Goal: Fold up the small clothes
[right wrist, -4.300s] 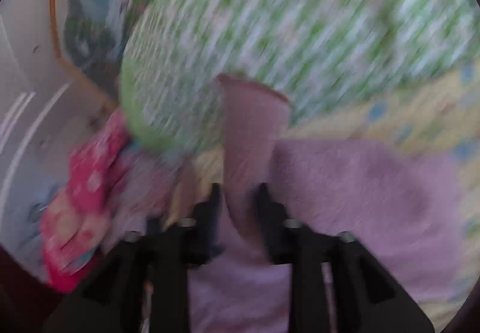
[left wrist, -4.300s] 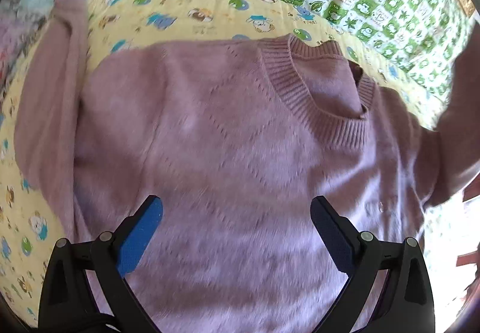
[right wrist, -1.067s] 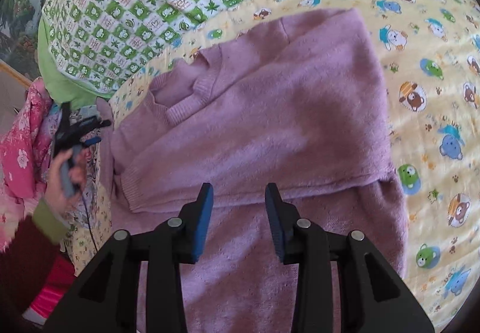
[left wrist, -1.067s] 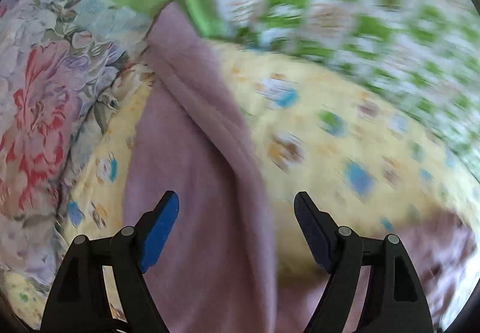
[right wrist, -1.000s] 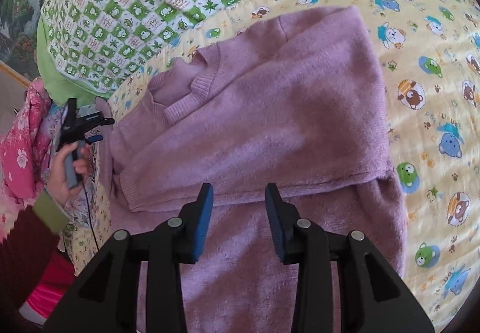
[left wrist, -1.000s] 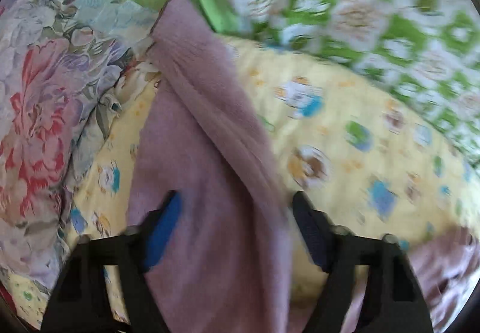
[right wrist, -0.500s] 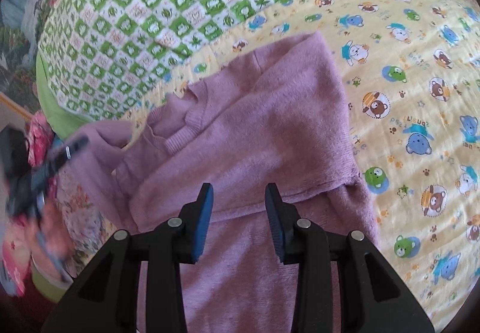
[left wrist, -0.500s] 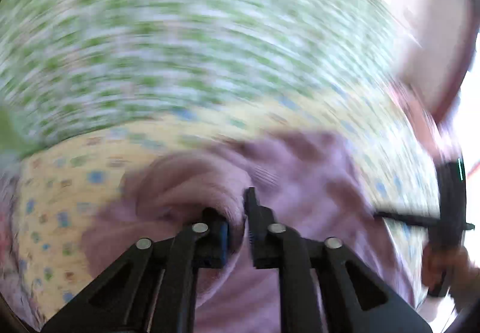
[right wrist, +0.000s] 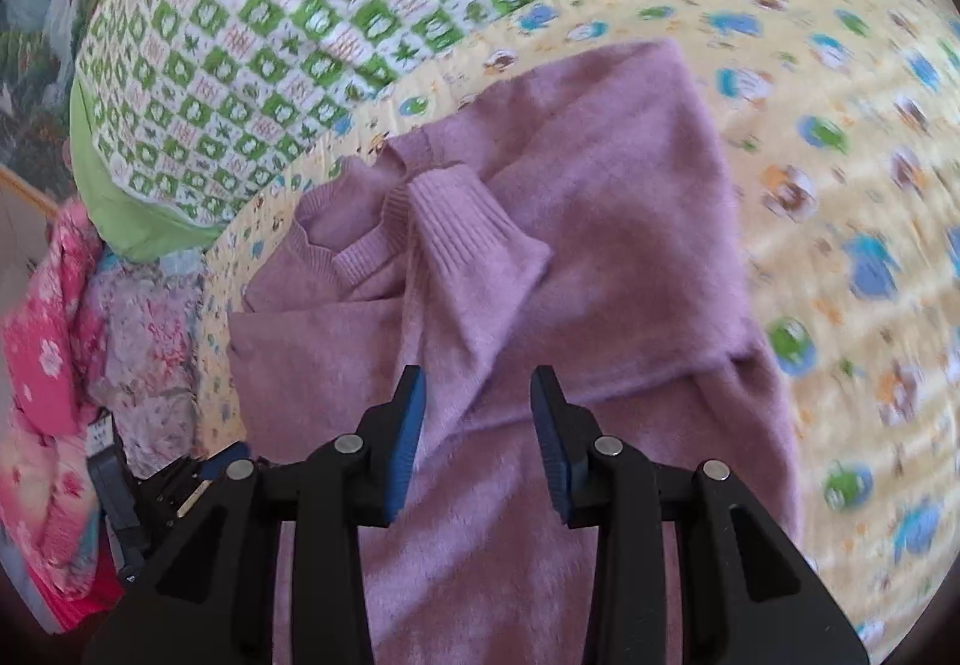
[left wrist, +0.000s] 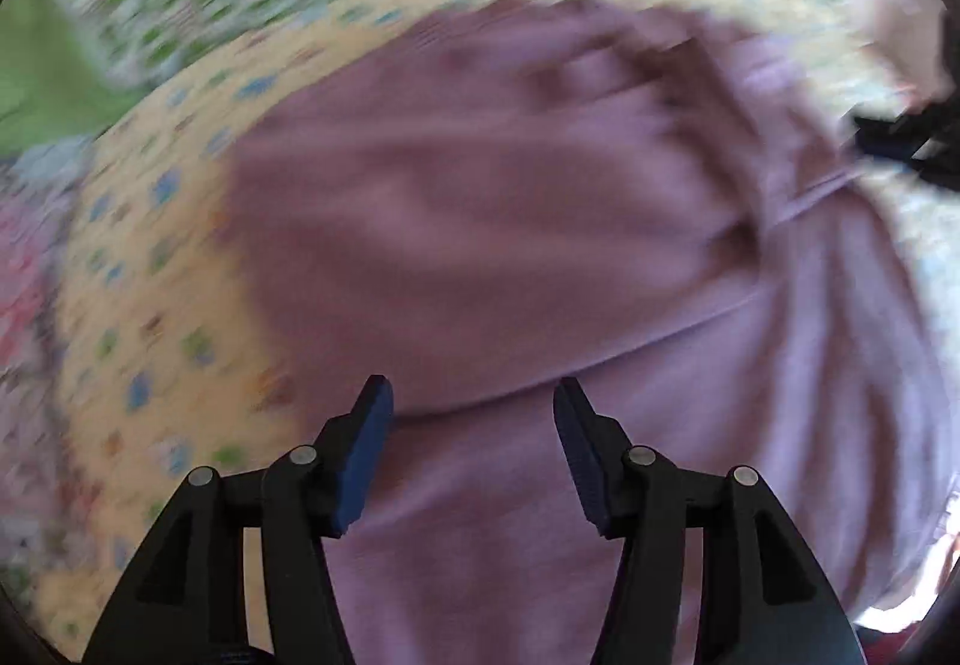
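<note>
Garment: fuzzy mauve knit sweater (right wrist: 600,257), sleeves folded across, collar pointing away, long axis toward camera.
Surface: yellow cartoon-print quilt (right wrist: 840,137).
Left gripper (left wrist: 473,428): parted, empty.
Right gripper (right wrist: 478,413): parted, empty.

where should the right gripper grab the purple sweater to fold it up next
Probably the bottom hem, which lies below what the right wrist view shows, under the right gripper. Both sleeves already lie across the purple sweater's chest, the ribbed cuff near the collar. Come from the near side, pinch the hem and carry it toward the collar.

Bright daylight, left view v. blurred, fisheye edges
</note>
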`<state>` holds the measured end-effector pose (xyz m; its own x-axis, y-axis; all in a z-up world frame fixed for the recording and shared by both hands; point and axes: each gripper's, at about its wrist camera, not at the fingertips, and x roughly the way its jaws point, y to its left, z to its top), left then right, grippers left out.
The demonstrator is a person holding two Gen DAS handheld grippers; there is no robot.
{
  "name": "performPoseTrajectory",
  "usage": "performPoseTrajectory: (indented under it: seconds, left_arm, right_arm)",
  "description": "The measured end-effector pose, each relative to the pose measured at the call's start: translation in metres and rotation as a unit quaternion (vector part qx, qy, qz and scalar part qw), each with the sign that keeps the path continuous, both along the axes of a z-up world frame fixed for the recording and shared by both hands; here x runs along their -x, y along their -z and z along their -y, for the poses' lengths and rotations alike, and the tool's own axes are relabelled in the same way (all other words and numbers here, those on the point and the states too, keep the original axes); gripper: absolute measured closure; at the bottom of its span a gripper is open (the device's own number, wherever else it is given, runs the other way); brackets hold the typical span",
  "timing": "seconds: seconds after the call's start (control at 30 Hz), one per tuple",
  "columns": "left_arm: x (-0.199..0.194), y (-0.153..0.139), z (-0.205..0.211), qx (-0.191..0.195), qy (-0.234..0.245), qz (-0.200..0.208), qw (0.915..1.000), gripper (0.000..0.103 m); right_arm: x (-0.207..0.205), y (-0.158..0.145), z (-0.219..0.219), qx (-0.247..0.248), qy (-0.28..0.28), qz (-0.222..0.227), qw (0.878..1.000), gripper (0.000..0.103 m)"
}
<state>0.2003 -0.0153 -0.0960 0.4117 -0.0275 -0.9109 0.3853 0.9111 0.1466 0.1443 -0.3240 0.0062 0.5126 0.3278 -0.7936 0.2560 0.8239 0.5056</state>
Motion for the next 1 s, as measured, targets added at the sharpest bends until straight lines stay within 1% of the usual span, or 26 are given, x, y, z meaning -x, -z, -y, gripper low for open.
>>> performPoseTrajectory:
  seconds: [0.07, 0.13, 0.17, 0.23, 0.3, 0.33, 0.37, 0.4, 0.43, 0.47, 0.5, 0.53, 0.57, 0.6, 0.63, 0.67, 0.7, 0.73, 0.77, 0.8, 0.87, 0.9, 0.93, 1.0]
  left_arm:
    - [-0.005, 0.012, -0.02, -0.033, -0.025, 0.004, 0.9991, 0.047]
    - [-0.01, 0.017, -0.028, -0.046, -0.039, 0.006, 0.9982, 0.047]
    - [-0.015, 0.019, -0.026, -0.044, -0.043, 0.005, 0.9981, 0.047]
    - [-0.021, 0.023, -0.022, -0.054, -0.046, 0.015, 0.9973, 0.047]
    - [-0.025, 0.031, -0.017, -0.1, -0.056, 0.033, 0.9929, 0.044]
    - [-0.028, 0.033, -0.015, -0.117, -0.066, 0.041, 0.9902, 0.042]
    - [-0.034, 0.036, -0.016, -0.126, -0.082, 0.047, 0.9875, 0.041]
    - [-0.037, 0.036, -0.019, -0.125, -0.095, 0.051, 0.9863, 0.04]
    - [-0.042, 0.036, -0.021, -0.123, -0.11, 0.054, 0.9848, 0.04]
    - [-0.05, 0.035, -0.028, -0.118, -0.136, 0.055, 0.9821, 0.04]
    - [-0.053, 0.033, -0.034, -0.112, -0.156, 0.056, 0.9797, 0.04]
    - [-0.058, 0.03, -0.042, -0.103, -0.188, 0.057, 0.9751, 0.04]
    - [-0.059, 0.028, -0.051, -0.095, -0.212, 0.057, 0.9708, 0.04]
    - [-0.062, 0.026, -0.057, -0.085, -0.232, 0.055, 0.9674, 0.04]
    - [-0.06, 0.022, -0.063, -0.072, -0.25, 0.053, 0.9642, 0.04]
    - [-0.059, 0.019, -0.072, -0.055, -0.269, 0.049, 0.9602, 0.04]
    - [-0.059, 0.018, -0.081, -0.038, -0.286, 0.043, 0.9564, 0.04]
    - [-0.058, 0.017, -0.089, -0.017, -0.299, 0.037, 0.9534, 0.04]
    - [-0.053, 0.016, -0.089, -0.004, -0.303, 0.036, 0.9523, 0.039]
    - [-0.053, 0.016, -0.091, 0.001, -0.303, 0.036, 0.9522, 0.039]
    - [-0.053, 0.018, -0.089, -0.007, -0.298, 0.035, 0.9539, 0.039]
    - [-0.053, 0.019, -0.088, -0.008, -0.297, 0.035, 0.9543, 0.039]
    - [-0.053, 0.019, -0.089, -0.006, -0.296, 0.033, 0.9545, 0.039]
    - [-0.051, 0.02, -0.088, -0.003, -0.296, 0.031, 0.9546, 0.039]
  right_arm:
    - [-0.022, -0.004, -0.016, 0.009, -0.019, 0.007, 1.0, 0.065]
    - [-0.041, -0.003, -0.033, 0.017, -0.039, 0.005, 0.999, 0.063]
    - [-0.051, 0.0, -0.044, 0.03, -0.05, -0.001, 0.998, 0.061]
    - [-0.073, 0.012, -0.066, 0.085, -0.062, -0.031, 0.994, 0.06]
    - [-0.09, 0.032, -0.081, 0.147, -0.071, -0.078, 0.983, 0.06]
    - [-0.095, 0.043, -0.084, 0.177, -0.067, -0.094, 0.977, 0.06]
    - [-0.097, 0.05, -0.084, 0.184, -0.062, -0.099, 0.976, 0.06]
    - [-0.097, 0.055, -0.082, 0.179, -0.059, -0.102, 0.977, 0.061]
    - [-0.098, 0.056, -0.08, 0.175, -0.057, -0.102, 0.978, 0.076]
    - [-0.1, 0.051, -0.079, 0.16, -0.058, -0.093, 0.981, 0.097]
    - [-0.101, 0.044, -0.077, 0.147, -0.057, -0.081, 0.984, 0.096]
    - [-0.102, 0.026, -0.074, 0.117, -0.055, -0.047, 0.99, 0.097]
    - [-0.102, 0.004, -0.072, 0.089, -0.054, -0.001, 0.995, 0.097]
    - [-0.098, -0.026, -0.069, 0.063, -0.053, 0.057, 0.995, 0.097]
    - [-0.089, -0.061, -0.063, 0.024, -0.051, 0.132, 0.99, 0.097]
    - [-0.076, -0.089, -0.054, -0.014, -0.048, 0.201, 0.978, 0.097]
    - [-0.062, -0.111, -0.046, -0.033, -0.042, 0.257, 0.965, 0.097]
    - [-0.049, -0.123, -0.036, -0.019, -0.027, 0.282, 0.959, 0.097]
    - [-0.044, -0.122, -0.029, -0.006, -0.016, 0.277, 0.961, 0.097]
    - [-0.04, -0.109, -0.019, -0.002, -0.006, 0.256, 0.967, 0.097]
    - [-0.034, -0.055, 0.007, 0.001, 0.028, 0.177, 0.984, 0.097]
    - [-0.033, -0.035, 0.015, 0.001, 0.04, 0.149, 0.988, 0.097]
    - [-0.028, -0.009, 0.025, -0.005, 0.053, 0.117, 0.992, 0.097]
    - [-0.014, 0.029, 0.035, -0.011, 0.075, 0.069, 0.995, 0.097]
